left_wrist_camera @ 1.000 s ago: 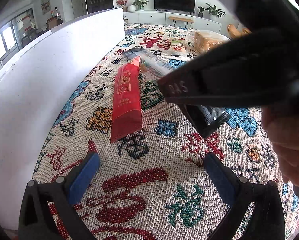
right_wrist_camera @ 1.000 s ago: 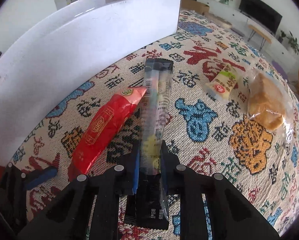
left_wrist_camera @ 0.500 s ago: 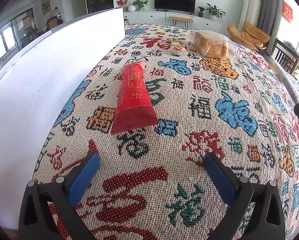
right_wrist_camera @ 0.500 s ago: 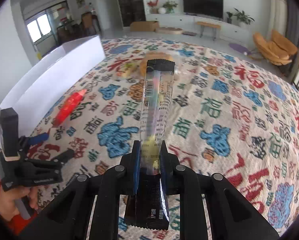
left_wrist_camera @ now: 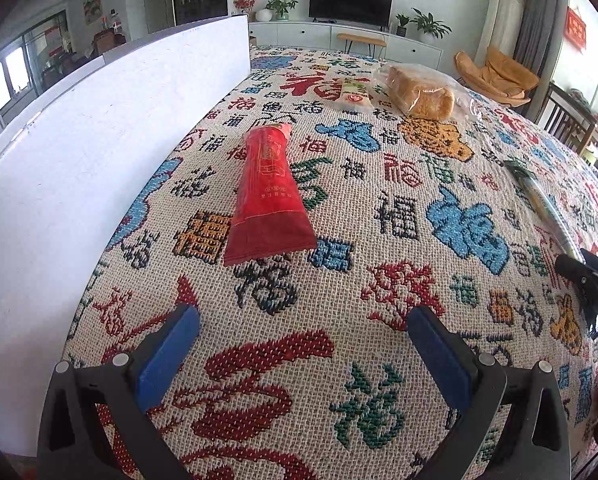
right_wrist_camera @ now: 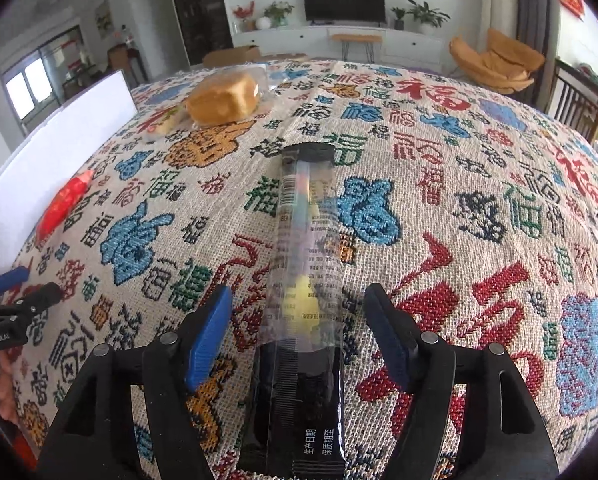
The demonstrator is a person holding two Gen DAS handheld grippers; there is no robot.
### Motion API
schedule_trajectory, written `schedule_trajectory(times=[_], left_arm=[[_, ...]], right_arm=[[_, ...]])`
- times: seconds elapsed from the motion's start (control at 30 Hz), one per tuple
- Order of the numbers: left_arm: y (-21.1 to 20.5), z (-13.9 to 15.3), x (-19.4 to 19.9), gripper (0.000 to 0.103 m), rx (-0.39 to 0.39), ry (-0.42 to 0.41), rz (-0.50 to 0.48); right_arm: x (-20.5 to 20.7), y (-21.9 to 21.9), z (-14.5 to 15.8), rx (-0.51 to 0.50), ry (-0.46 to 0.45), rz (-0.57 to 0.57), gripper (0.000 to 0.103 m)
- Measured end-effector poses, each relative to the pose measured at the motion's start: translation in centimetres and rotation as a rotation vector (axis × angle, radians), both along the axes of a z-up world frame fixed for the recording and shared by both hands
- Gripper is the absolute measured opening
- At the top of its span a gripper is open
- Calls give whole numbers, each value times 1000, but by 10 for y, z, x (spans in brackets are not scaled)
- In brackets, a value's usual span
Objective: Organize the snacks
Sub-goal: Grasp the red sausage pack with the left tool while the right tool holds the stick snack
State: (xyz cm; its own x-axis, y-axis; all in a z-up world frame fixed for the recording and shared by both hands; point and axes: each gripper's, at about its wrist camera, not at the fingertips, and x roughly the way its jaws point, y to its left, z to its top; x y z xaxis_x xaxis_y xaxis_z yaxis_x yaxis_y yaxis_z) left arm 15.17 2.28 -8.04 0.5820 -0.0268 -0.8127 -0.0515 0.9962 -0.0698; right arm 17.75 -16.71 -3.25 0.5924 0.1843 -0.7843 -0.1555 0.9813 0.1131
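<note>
We are setting black-ended stick pack (right_wrist_camera: 305,280) on bench (right_wrist_camera: 479,240) (right hand-held gripper (right_wrist_camera: 299,312) spread, releasing); left hand-held gripper (left_wrist_camera: 303,344) spread, empty; red pack (left_wrist_camera: 269,196) needing pickup next.

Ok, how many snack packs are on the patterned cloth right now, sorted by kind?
Long clear-and-black stick pack: 1
Red pack: 1
Bagged bread loaf: 1
Small pale pack with green and red print: 1
Total: 4
</note>
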Motion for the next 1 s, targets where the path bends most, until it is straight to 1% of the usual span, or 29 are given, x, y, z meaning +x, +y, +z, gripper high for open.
schedule_trajectory(times=[0.07,0.1,0.17,0.23,0.27,0.3,0.33,0.37,0.4,0.43,0.47,0.5,0.63,0.73,0.8,0.83,0.87,0.9,0.93,0.97,1.0], left_arm=[[9,5,10,103,-72,8,-10],[12,9,19,103,-81,11,-11],[17,16,40,103,-43,21,6],[19,19,65,102,6,51,9],[21,16,76,97,27,71,9],[21,12,86,91,44,93,12],[23,9,93,70,46,111,14],[24,5,98,55,38,126,12],[21,8,98,47,53,93,8],[19,8,97,20,41,89,-14],[17,9,95,18,36,85,-26],[13,11,90,18,11,79,-46],[-19,16,52,18,-35,67,-135],[-45,19,18,18,-94,60,-197],[-60,19,3,20,-86,48,-209],[-65,19,0,29,-66,39,-203],[-69,16,1,58,-34,39,-195],[-71,13,3,76,3,46,-184],[-70,9,7,96,35,45,-167],[-67,5,11,97,53,36,-158],[-65,1,15,97,63,44,-156]], right_arm=[[-1,3,-1,-20,2,7,75],[0,5,-1,-32,3,9,75],[0,7,-3,-48,4,11,76],[1,7,-2,-52,4,11,76],[0,7,-2,-49,4,11,76],[0,7,-2,-43,4,11,76],[1,6,-2,-37,4,11,76],[0,6,-2,-32,3,10,76],[0,5,-2,-26,3,10,76],[0,5,-2,-22,3,10,76],[0,4,-2,-17,3,9,76],[0,4,-2,-14,2,9,76],[0,4,-2,-13,2,9,76],[0,4,-2,-14,2,9,76],[0,4,-2,-17,2,9,76],[1,5,-2,-21,2,9,76],[1,5,-2,-26,3,9,76],[1,5,-2,-30,3,9,76],[1,5,-3,-34,3,9,76],[1,6,-3,-37,3,9,76],[1,6,-3,-40,4,9,76]])
